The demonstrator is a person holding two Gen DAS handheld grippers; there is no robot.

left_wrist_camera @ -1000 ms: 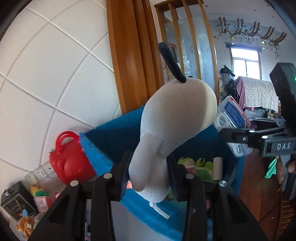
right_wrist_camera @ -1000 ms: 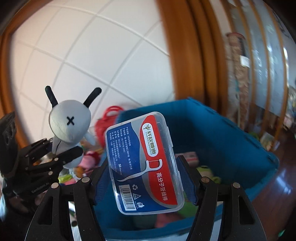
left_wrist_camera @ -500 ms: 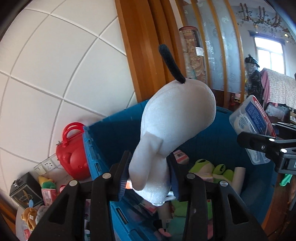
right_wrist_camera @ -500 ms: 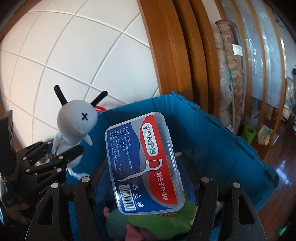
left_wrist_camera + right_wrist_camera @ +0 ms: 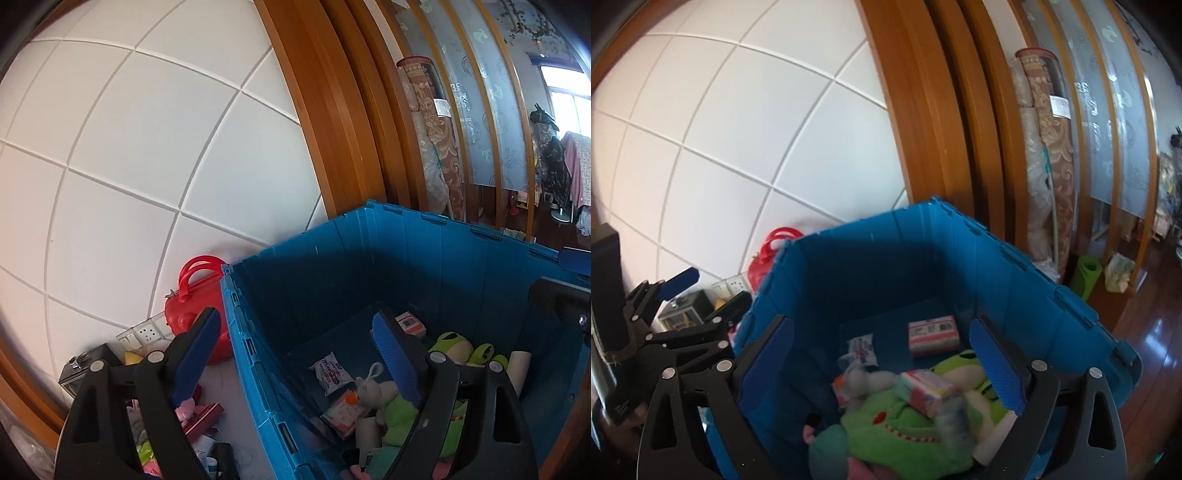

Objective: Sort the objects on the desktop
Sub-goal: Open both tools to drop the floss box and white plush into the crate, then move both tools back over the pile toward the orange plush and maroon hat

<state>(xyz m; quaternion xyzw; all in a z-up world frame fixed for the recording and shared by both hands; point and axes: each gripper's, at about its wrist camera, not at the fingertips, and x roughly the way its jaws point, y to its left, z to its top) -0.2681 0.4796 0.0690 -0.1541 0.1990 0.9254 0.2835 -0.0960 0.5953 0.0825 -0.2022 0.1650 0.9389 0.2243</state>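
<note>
Both hand-held grippers hang spread wide and empty above the blue bin (image 5: 406,258): the left hand-held gripper (image 5: 295,354) straddles the bin's left wall, and the right hand-held gripper (image 5: 882,358) is over its inside. Below the right one, the clear floss box (image 5: 951,413) lies blurred on a green plush toy (image 5: 905,432) in the bin; the grey rabbit plush (image 5: 373,391) rests among the toys beside the left one's right finger.

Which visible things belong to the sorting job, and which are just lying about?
Job:
blue crate
plush toys inside
small packets inside
left gripper, open
right gripper, open

Lying about:
red handbag
wall socket
rolled carpet
</note>
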